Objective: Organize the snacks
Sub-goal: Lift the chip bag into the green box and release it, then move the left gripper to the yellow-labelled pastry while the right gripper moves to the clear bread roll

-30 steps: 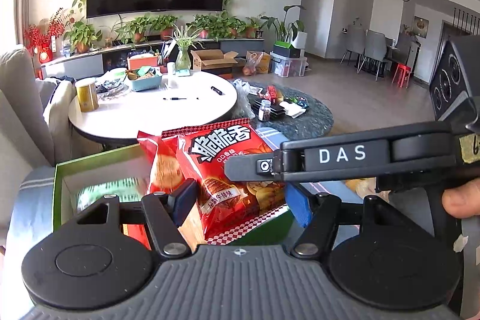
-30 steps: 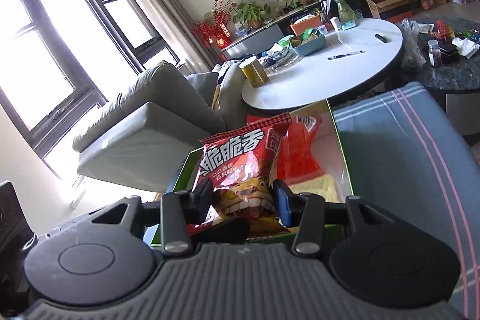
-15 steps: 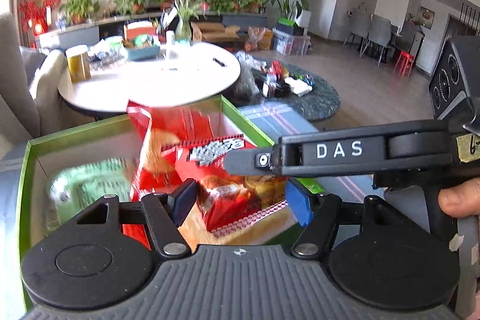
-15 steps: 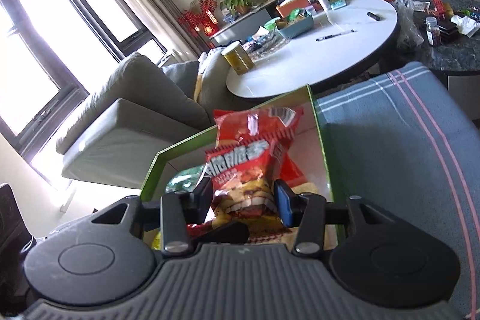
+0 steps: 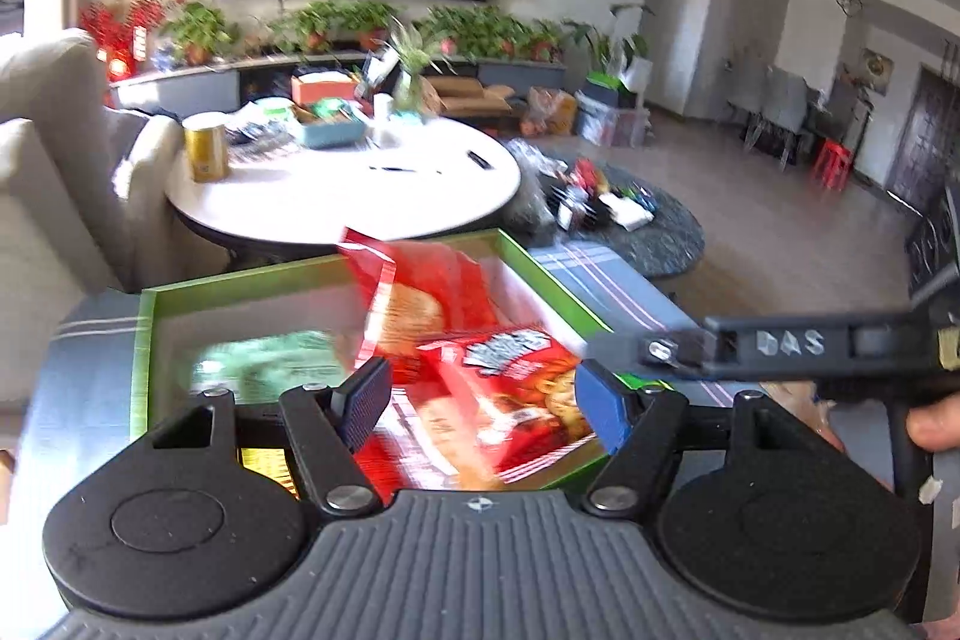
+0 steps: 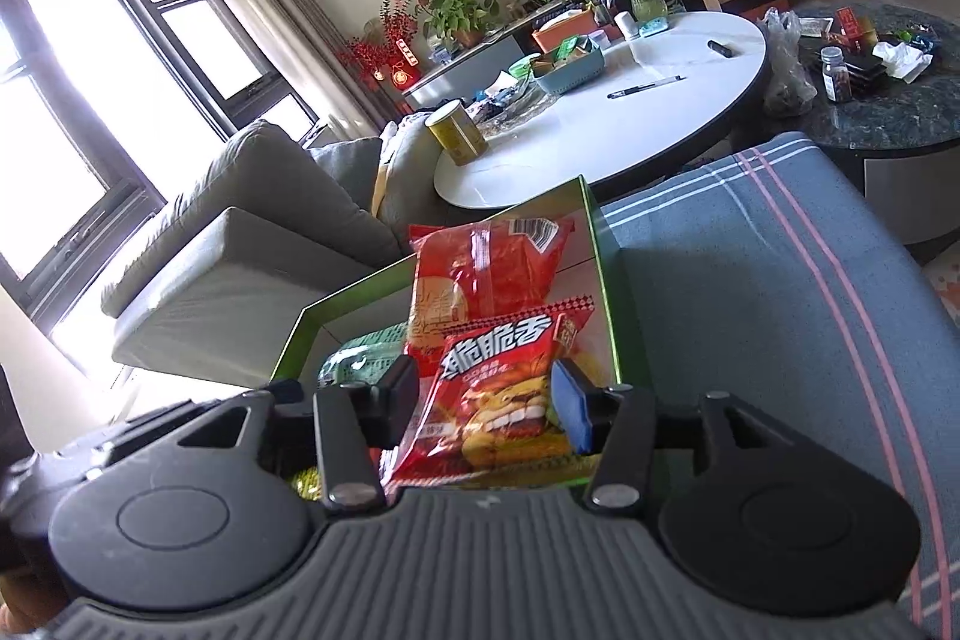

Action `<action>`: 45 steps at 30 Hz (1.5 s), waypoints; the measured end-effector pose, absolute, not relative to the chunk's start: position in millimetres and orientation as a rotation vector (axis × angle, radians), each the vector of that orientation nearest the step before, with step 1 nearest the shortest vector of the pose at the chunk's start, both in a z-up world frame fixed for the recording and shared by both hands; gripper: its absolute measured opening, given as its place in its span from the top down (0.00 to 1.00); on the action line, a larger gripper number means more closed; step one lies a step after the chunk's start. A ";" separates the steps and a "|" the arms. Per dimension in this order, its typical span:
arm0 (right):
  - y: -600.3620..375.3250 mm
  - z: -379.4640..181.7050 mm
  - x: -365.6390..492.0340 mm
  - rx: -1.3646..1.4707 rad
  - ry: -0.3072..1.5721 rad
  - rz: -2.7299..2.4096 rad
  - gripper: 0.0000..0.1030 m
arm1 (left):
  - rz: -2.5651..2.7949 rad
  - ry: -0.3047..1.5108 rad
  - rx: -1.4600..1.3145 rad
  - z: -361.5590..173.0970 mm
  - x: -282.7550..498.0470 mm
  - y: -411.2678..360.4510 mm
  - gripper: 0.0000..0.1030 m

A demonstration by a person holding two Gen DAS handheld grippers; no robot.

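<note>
1. While both claws hang over the green box (image 6: 600,244), the small red snack bag (image 6: 498,394) sits inside it, near the box's R wall, leaning on a bigger red bag (image 6: 480,274) behind.
2. R gripper (image 6: 486,400): jaws opening; small bag between the pads, pads look just off it – no clamp.
3. L gripper (image 5: 480,397): jaws opening, apart; red bags lie between and below its fingers, not pinched. View is blurred.
4. Green packet (image 6: 360,352) lies in the box's L part, beside the big red bag.
5. Box rests on a grey striped cloth (image 6: 780,310).
6. White round table (image 6: 660,100) stands beyond the box w/ a gold tin (image 6: 456,133) on it.
</note>
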State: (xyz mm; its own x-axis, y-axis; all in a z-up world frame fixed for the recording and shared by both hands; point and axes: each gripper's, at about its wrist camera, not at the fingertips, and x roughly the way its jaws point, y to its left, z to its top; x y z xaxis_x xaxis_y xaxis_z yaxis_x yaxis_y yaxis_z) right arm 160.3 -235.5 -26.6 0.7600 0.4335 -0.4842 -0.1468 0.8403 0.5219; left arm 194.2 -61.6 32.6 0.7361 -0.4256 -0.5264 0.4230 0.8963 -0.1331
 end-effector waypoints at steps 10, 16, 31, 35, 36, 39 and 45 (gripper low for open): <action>-211.3 -28.4 115.8 0.369 0.642 0.357 0.38 | -0.285 0.610 -0.056 16.1 153.1 20.5 0.28; -191.6 -38.6 84.6 0.296 0.680 0.383 0.34 | -0.255 0.675 -0.115 -11.4 132.2 51.3 0.28; -156.3 -57.9 39.3 0.242 0.772 0.418 0.33 | -0.313 0.670 0.088 -27.8 117.5 49.4 0.27; -149.4 -60.6 34.8 0.224 0.784 0.426 0.33 | -0.345 0.686 0.167 -32.3 125.1 44.5 0.27; -148.4 -61.3 34.6 0.220 0.788 0.425 0.33 | -0.355 0.700 0.179 -34.7 128.0 42.9 0.27; -146.5 -64.2 35.8 0.220 0.800 0.420 0.33 | -0.365 0.726 0.190 -39.4 136.4 37.9 0.26; -145.8 -68.4 37.2 0.231 0.818 0.414 0.32 | -0.389 0.707 0.259 -41.6 145.5 25.6 0.24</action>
